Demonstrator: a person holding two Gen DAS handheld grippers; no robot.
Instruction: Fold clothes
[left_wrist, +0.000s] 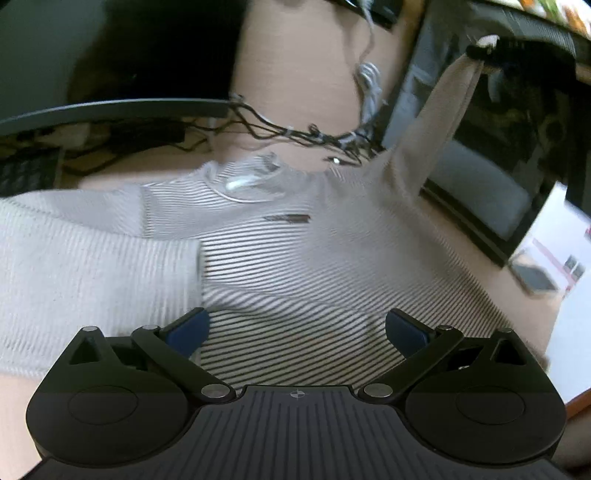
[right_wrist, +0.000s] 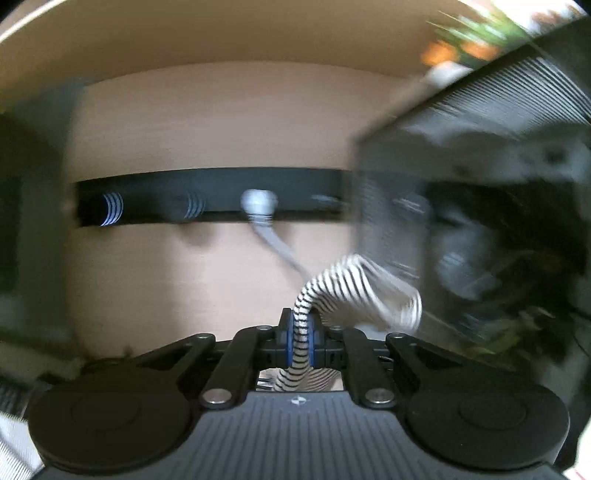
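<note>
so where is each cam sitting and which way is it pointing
Left wrist: sits on the left tool, looking down and forward over the striped sweater spread on the table; its open blue fingers show, and the right tool lifting a sleeve far off.
Right wrist: sits on the right tool, facing a blurred wall with a dark shelf; its fingers are shut on striped fabric.
Shared: the same sweater, and the right tool's grip on it.

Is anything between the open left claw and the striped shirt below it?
Nothing visible. The left claw hangs open directly over the striped shirt; the cables lie beyond the collar.
</note>
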